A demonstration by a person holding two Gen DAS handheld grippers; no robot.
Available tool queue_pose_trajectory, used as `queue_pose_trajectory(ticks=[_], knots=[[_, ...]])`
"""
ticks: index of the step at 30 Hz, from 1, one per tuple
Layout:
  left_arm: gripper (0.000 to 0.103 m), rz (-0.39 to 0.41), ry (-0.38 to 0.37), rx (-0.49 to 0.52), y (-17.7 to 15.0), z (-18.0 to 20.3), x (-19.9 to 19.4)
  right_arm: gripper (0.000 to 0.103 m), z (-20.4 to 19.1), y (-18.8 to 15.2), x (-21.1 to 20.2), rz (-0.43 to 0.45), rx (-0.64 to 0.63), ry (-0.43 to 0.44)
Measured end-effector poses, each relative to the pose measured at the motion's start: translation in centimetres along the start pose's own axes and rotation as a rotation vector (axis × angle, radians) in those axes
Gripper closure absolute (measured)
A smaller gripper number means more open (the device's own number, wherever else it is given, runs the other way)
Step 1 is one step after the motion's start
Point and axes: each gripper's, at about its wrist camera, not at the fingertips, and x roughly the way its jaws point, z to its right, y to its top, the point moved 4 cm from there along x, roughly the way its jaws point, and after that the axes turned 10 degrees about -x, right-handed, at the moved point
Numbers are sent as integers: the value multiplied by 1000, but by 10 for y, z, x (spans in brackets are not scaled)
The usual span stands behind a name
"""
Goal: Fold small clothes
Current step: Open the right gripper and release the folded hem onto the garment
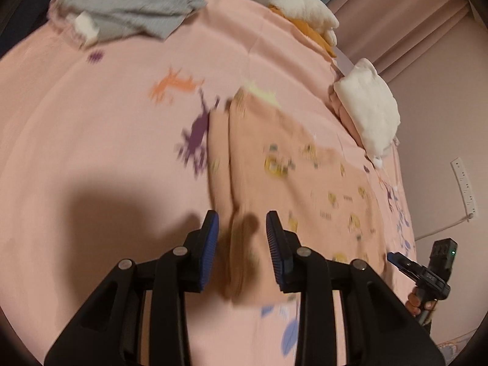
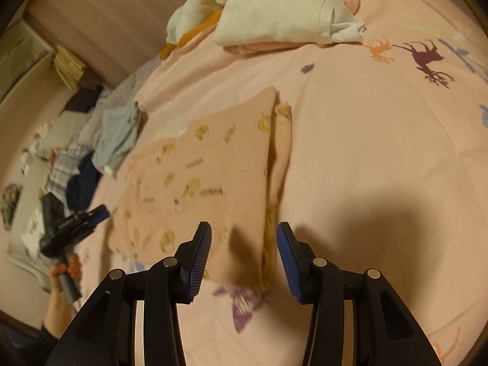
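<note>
Left tool [image 1: 242, 218], right tool [image 2: 244, 228] open over peach garment [image 1: 283, 164].

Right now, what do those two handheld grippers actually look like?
Both match: the left gripper and right gripper are black plastic frames with silver round pivot pins, each ending in two blue ribbed pads. Seen from the side, the right gripper has a small green light on top. No cables visible.

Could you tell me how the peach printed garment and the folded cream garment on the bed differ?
The peach printed garment lies spread flat; the folded cream garment is stacked compactly. The peach one carries yellow motifs; the cream one is plain. Both rest on the pink bedspread.
</note>
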Motion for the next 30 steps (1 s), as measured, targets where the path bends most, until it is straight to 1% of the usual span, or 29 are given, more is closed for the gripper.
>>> queue_pose_trajectory(ticks=[3, 7, 9, 10, 11, 12, 13, 14, 16, 18, 21, 22, 23, 25, 26, 28, 30], knots=[[71, -39, -24, -25, -19, -4, 5, 55, -2, -10, 3, -15, -9, -2], [74, -72, -32, -22, -33, 1, 15, 55, -5, -16, 10, -27, -17, 5], [84, -71, -20, -19, -36, 4, 17, 55, -9, -18, 17, -44, -27, 12], [91, -76, -14, -15, -36, 5, 18, 60, -12, -19, 19, -46, -45, 8], [93, -73, 7, -10, -37, 5, 17, 77, -17, -19, 21, -48, -77, -5], [94, -75, 27, -3, -37, 5, 17, 86, -19, -19, 22, -50, -92, -18], [95, -75, 43, 6, -37, 6, 16, 93, -19, -18, 22, -48, -91, -22], [96, -73, 64, 18, -37, 7, 15, 95, -19, -17, 20, -46, -90, -25], [97, -67, 104, 43, -35, 9, 13, 96, -17, -13, 14, -50, -97, -81], [97, -51, 147, 80, -32, 11, 9, 98, -12, -10, 4, -38, -85, -102], [97, -45, 181, 111, -28, 9, 7, 99, -7, -10, -6, -43, -75, -116], [97, -46, 191, 114, -28, 7, 8, 102, -5, -12, -4, -65, -81, -148], [97, -48, 203, 119, -28, 4, 9, 102, -1, -16, 1, -97, -85, -187], [96, -48, 210, 122, -30, 2, 8, 102, 12, -24, 12, -163, -43, -188], [96, -46, 208, 121, -30, 1, 7, 102, 15, -25, 11, -159, -28, -183], [93, -36, 194, 125, -30, 3, -1, 102, 13, -21, -1, -101, -44, -186], [98, -6, 189, 134, -28, 8, -12, 102, 8, -14, -13, -54, -83, -206]])
